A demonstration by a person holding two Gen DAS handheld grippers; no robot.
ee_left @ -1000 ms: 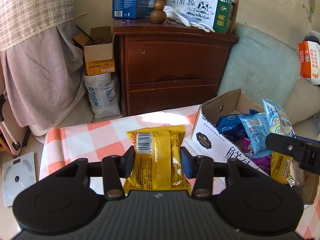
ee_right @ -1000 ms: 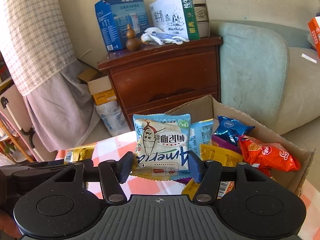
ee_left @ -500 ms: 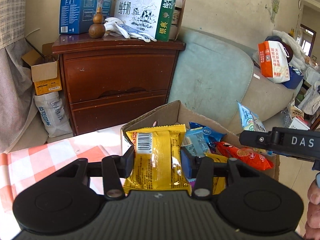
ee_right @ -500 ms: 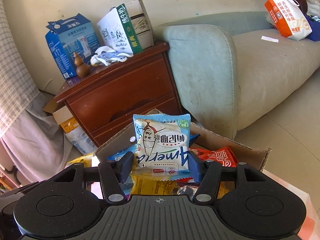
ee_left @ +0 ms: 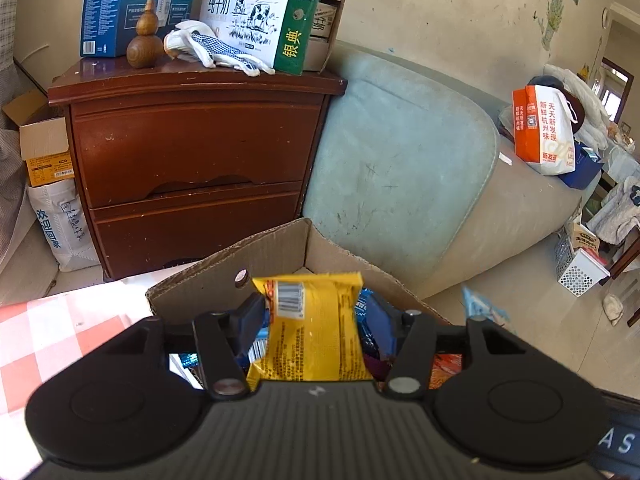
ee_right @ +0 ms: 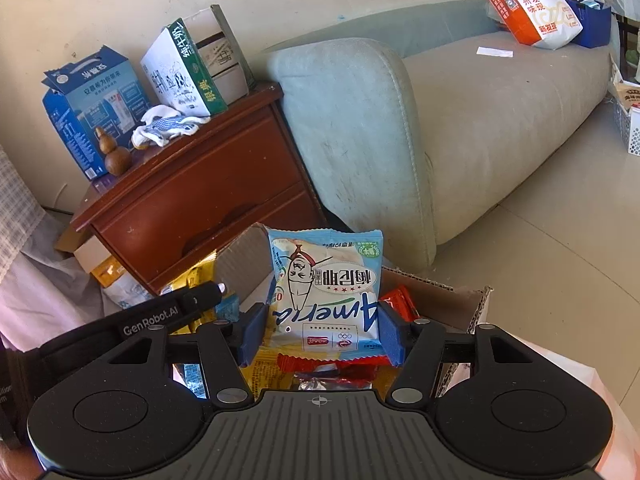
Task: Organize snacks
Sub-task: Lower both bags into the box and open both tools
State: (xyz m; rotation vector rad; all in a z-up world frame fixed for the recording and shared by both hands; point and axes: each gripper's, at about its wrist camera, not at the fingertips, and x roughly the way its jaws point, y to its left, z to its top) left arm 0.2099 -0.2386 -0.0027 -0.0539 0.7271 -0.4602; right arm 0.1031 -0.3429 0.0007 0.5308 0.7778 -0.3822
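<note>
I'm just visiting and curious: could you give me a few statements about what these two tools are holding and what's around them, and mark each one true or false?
1. The left tool grips a yellow snack packet. True.
2. The right tool is open with nothing in it. False: it is shut on a light blue snack packet.
3. Both packets are held over an open cardboard box that has other snacks in it. True.
4. The wooden gourd stands on the sofa. False: it stands on the brown dresser, beside a pair of work gloves.
5. The orange and white bag rests on the sofa. True.
</note>
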